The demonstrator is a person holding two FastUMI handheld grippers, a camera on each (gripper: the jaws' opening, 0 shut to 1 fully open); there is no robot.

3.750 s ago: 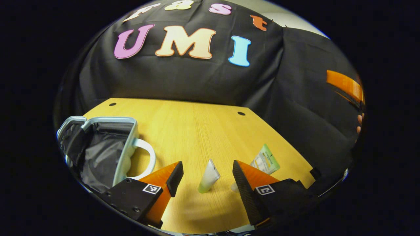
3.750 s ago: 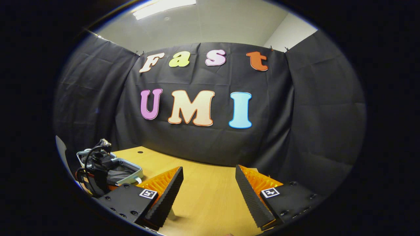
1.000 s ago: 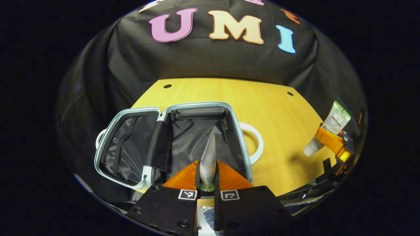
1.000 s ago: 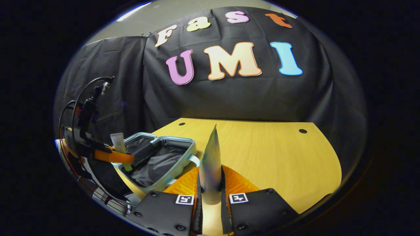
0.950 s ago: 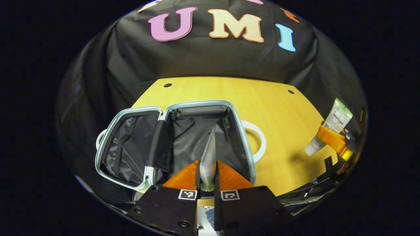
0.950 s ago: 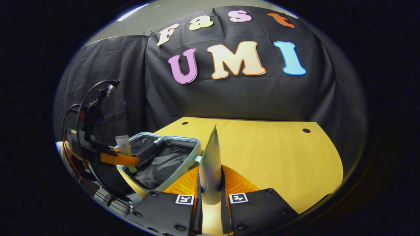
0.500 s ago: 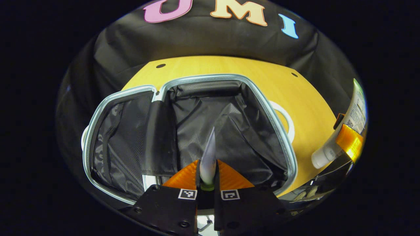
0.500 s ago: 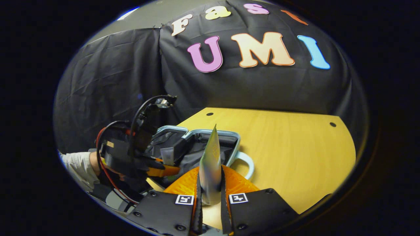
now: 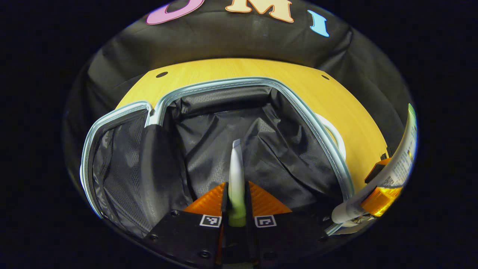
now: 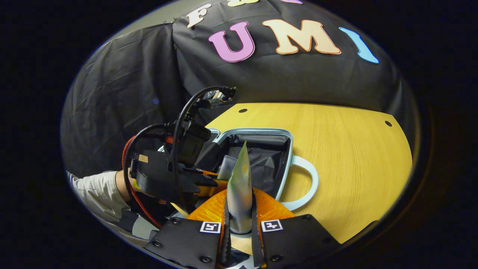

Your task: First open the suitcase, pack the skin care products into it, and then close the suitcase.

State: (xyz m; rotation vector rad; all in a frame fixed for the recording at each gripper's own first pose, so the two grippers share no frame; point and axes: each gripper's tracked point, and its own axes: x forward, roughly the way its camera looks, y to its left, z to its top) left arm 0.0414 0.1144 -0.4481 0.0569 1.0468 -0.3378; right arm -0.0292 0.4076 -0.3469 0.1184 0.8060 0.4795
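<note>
Open, black-lined suitcase [image 9: 261,82]

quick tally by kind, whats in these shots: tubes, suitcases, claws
tubes: 2, a white tube with green cap in the left claw and a green tube in the right claw
suitcases: 1, the open suitcase
claws: 2
total: 5

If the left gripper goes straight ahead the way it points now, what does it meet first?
Probably the black lining of the open suitcase: the left gripper, shut on a tube, points down into it. Depth is unclear.
</note>
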